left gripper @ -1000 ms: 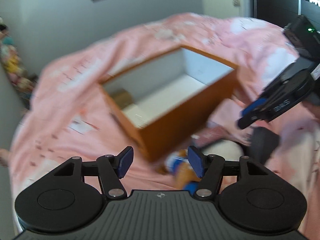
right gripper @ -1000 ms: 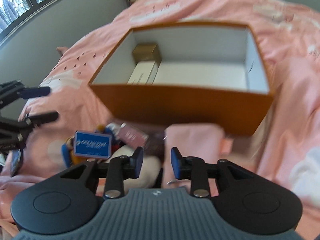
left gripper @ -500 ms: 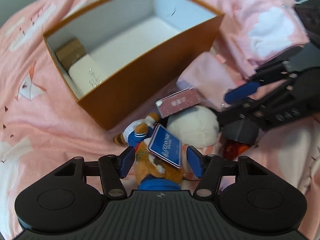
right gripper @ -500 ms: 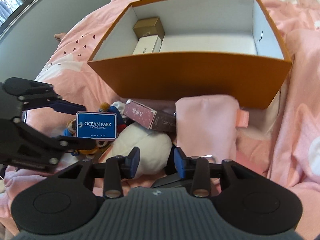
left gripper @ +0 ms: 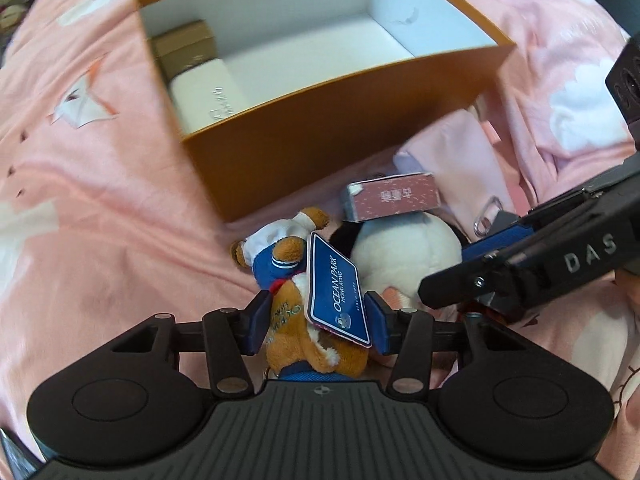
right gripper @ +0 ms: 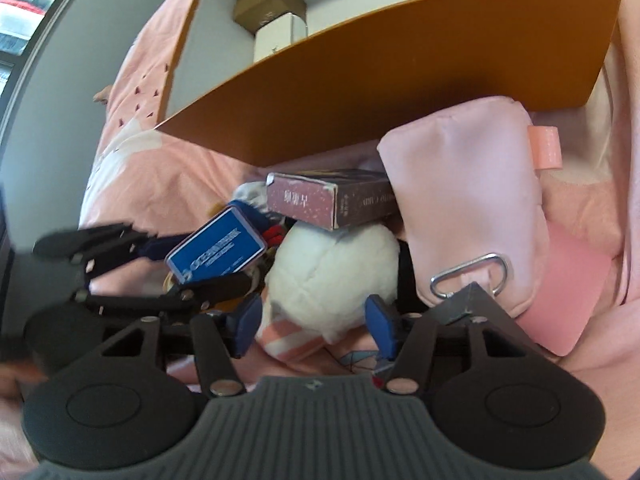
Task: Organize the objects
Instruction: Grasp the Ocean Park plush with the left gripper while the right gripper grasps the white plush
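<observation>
Now both grippers sit low, left gripper [left gripper: 316,322] spread wide around the brown plush [left gripper: 308,344], right gripper [right gripper: 312,326] wide astride the white plush [right gripper: 336,276].

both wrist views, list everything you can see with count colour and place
storage box: 1, orange outside, white inside, open, on the bed behind the pile
small carton: 1, brown, inside the box at its left end
flat carton: 1, white, inside the box, in front of the brown one
fox plush: 1, orange-brown in blue and white, in front of the box
hang tag: 1, blue, on the fox plush
round plush: 1, white, right of the fox
card box: 1, maroon, resting on the white plush
pouch: 1, pale pink, right of the plush
bedsheet: 1, pink patterned, under everything
left gripper: black, blue pads, jaws open around the fox plush
right gripper: same, jaws open around the white plush
</observation>
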A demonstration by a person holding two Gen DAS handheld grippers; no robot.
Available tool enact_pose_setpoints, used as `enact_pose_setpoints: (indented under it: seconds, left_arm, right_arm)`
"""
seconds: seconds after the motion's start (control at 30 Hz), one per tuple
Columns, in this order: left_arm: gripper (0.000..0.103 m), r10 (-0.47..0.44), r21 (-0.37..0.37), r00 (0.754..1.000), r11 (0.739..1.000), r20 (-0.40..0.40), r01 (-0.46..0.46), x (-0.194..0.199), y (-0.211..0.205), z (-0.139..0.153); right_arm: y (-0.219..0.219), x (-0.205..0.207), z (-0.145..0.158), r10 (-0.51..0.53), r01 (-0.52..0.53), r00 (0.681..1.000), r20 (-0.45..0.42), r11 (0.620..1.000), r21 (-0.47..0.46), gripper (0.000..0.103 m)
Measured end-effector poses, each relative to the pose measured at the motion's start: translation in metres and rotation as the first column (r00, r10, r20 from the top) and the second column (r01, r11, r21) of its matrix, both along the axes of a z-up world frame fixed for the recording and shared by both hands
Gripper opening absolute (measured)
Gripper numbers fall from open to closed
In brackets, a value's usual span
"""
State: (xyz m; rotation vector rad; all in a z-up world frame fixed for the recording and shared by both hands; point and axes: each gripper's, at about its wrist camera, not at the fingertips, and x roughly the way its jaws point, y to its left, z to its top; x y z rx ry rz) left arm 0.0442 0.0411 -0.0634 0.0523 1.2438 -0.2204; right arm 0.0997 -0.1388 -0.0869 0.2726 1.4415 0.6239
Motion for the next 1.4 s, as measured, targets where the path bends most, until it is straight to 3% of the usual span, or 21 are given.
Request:
enact_pose_setpoints:
  seconds: [0.2,0.33,0.43,0.57,0.87,1.07,1.4]
  left_arm:
    - [0.057,0.125,-0.021,0.988,0.992,0.094,-0.124,-0.017,0.002,-0.003]
    - [0.057,0.175,-0.01,0.972,0.984,0.155,-0.176,-0.034,-0.002,0.0]
    - [0.057,0.161,0.031,0.969,0.985,0.185,-0.169,-0.04,-0.007,0.001]
    - [0.057,0.153,0.029,0.97,0.987,0.189,-0.161,-0.04,-0.006,0.001]
    - [0.058,0.172,-0.014,0.969,0.985,0.177,-0.172,-0.041,0.0,-0.002]
    - [0.058,0.161,-0.002,0.972,0.987,0.174,-0.163,-0.045,-0.001,-0.002]
    - [0.057,0.177,-0.035,0.967,0.984,0.181,-0.174,-0.047,0.005,0.0]
  right_arm:
    - [0.021,0.0,-0.002,0.01,-0.009,1.0,0.011,0.998,-0.06,0.076]
    - [0.03,0.0,-0.002,0.008,-0.005,0.999,0.031,0.993,-0.114,0.077]
    - [0.036,-0.001,-0.003,-0.003,0.009,0.999,0.041,0.988,-0.151,0.077]
    - [0.049,-0.006,-0.007,0.037,-0.02,0.996,0.077,0.975,-0.219,0.082]
    - [0.051,-0.005,-0.01,0.034,-0.016,0.997,0.073,0.973,-0.231,0.084]
    - [0.054,-0.011,-0.01,0.048,-0.027,0.995,0.086,0.971,-0.237,0.078]
    - [0.034,-0.023,0.015,0.09,-0.075,0.991,0.102,0.987,-0.143,0.067]
